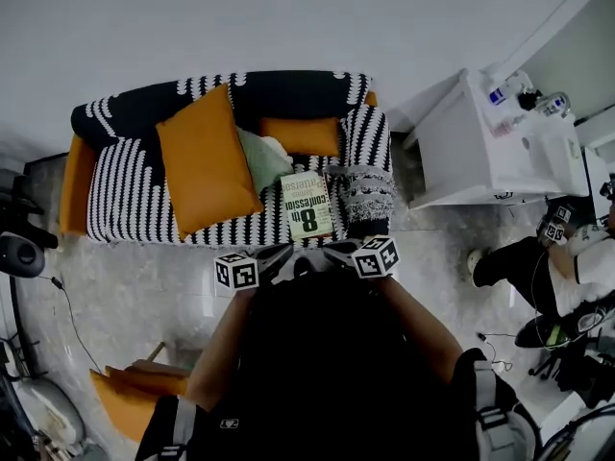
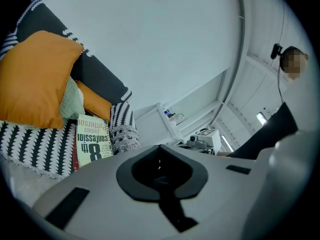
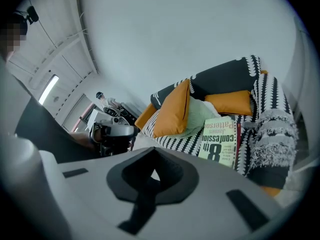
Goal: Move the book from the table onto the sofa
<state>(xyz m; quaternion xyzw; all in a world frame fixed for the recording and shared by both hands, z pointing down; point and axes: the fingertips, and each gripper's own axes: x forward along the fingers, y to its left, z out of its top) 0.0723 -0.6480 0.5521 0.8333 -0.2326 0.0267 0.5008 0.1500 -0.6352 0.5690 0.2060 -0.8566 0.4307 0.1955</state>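
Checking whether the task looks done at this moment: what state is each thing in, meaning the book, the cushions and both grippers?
book: closed, lying flat with its cover up on the sofa seat, held by neither gripper.
left gripper: shut, empty.
right gripper: shut, empty.
large orange cushion: tilted against the backrest.
pale green cushion: partly tucked behind the large orange cushion, beside the book.

Head view: the person's dark top covers most of left gripper (image 1: 281,260) & right gripper (image 1: 336,250); only the marker cubes show clear. Mint cushion (image 1: 265,159) is mostly behind orange cushion (image 1: 204,159). Bits on white table (image 1: 461,152) are too small to name. Second person (image 1: 528,267) is cut off at rt edge. Red strip beside book (image 3: 220,140): cover or 2nd book, can't tell.
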